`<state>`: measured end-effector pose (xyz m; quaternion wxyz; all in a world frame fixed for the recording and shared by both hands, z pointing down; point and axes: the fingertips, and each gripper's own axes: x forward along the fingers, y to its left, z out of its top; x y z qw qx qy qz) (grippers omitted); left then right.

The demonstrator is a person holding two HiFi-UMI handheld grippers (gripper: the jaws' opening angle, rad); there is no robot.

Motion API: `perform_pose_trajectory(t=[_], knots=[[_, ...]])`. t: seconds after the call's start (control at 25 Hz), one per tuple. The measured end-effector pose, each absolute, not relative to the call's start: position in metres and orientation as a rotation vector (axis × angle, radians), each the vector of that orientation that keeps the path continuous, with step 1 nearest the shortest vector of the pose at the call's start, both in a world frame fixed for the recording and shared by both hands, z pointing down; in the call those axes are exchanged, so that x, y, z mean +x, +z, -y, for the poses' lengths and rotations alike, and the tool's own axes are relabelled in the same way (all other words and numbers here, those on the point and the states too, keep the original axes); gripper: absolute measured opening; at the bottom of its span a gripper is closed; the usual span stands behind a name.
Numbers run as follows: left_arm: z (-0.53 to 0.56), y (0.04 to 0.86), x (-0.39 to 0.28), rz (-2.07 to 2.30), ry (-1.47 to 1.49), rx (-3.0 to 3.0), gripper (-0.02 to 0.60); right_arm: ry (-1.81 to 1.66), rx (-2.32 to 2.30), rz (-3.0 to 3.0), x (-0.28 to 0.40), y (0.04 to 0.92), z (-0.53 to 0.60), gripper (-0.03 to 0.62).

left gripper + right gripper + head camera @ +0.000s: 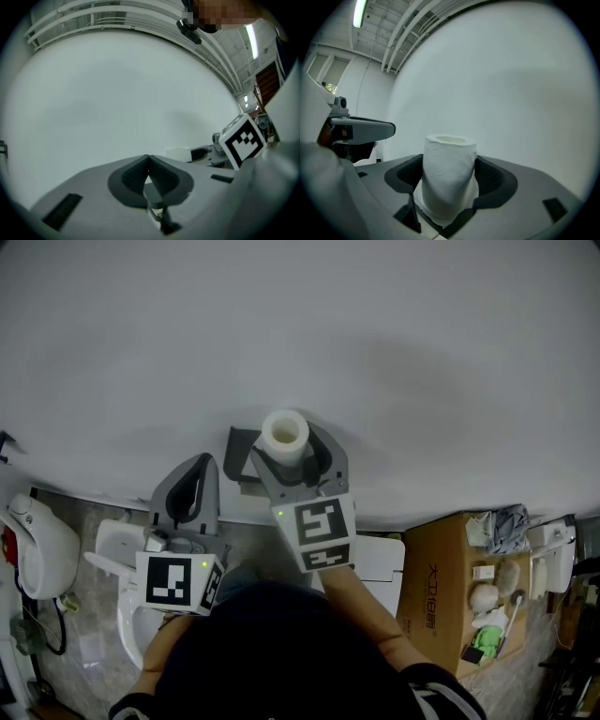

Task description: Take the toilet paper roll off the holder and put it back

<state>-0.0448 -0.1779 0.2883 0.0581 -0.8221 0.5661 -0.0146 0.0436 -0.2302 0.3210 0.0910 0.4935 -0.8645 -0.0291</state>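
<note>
My right gripper (284, 459) is shut on the white toilet paper roll (284, 434), held upright in front of the white wall (394, 343). In the right gripper view the roll (449, 174) stands between the two dark pads of the gripper (450, 183), squeezed slightly at its lower half. My left gripper (192, 486) is lower and to the left, shut with nothing in it; its pads meet in the left gripper view (149, 161). From there the roll (178, 153) and the right gripper's marker cube (243, 139) show at the right. A small dark fitting (5, 442) sits on the wall at the far left edge.
A white toilet (117, 554) stands below the left gripper. An open cardboard box (441, 592) with several small items is at the right. A white rounded appliance (37, 545) is at the far left, on a tiled floor.
</note>
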Motion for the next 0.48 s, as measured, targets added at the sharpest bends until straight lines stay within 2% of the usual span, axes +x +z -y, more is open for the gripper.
perform_pose_trajectory(t=[0.48], knots=[[0.183,0.288,-0.032,-1.662,-0.066,-2.52,0.0,-0.11,1.518,2.587,0.046,0.315,0.231,0.325]])
